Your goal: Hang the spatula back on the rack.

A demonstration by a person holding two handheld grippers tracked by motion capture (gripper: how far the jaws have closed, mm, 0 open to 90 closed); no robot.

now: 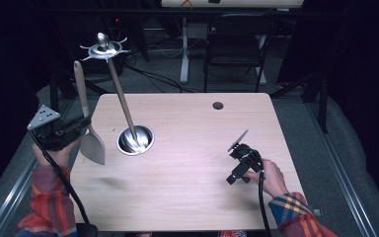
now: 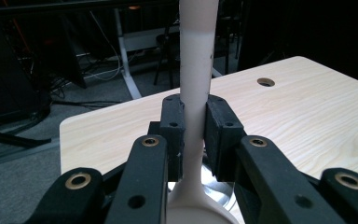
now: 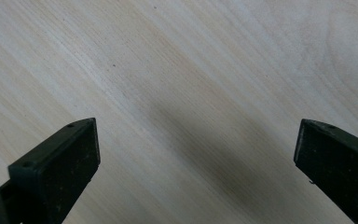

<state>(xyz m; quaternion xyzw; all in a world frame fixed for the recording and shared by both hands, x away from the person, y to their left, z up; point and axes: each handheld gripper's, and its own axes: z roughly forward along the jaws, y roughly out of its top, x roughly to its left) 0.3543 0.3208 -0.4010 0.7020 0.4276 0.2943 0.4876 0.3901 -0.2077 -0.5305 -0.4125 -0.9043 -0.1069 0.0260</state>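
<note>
- High view: left tongs (image 1: 81, 124) clamp the neck of a pale spatula (image 1: 86, 118), held off the left edge of the bench (image 1: 187, 197) with blade down and handle up, probably so it can be stood in the round steel holder (image 1: 135, 139). A ladle (image 1: 121, 96) already leans in that holder. Right tongs (image 1: 237, 173) rest low over bare wood, apparently idle.
- Left gripper view: matte black jaws close on the smooth, cream, rounded handle (image 2: 195, 93), which widens into the blade below; shiny steel shows beneath.
- Right gripper view: jaws stand wide apart, nothing between them, over pale, fine-grained laminate.
</note>
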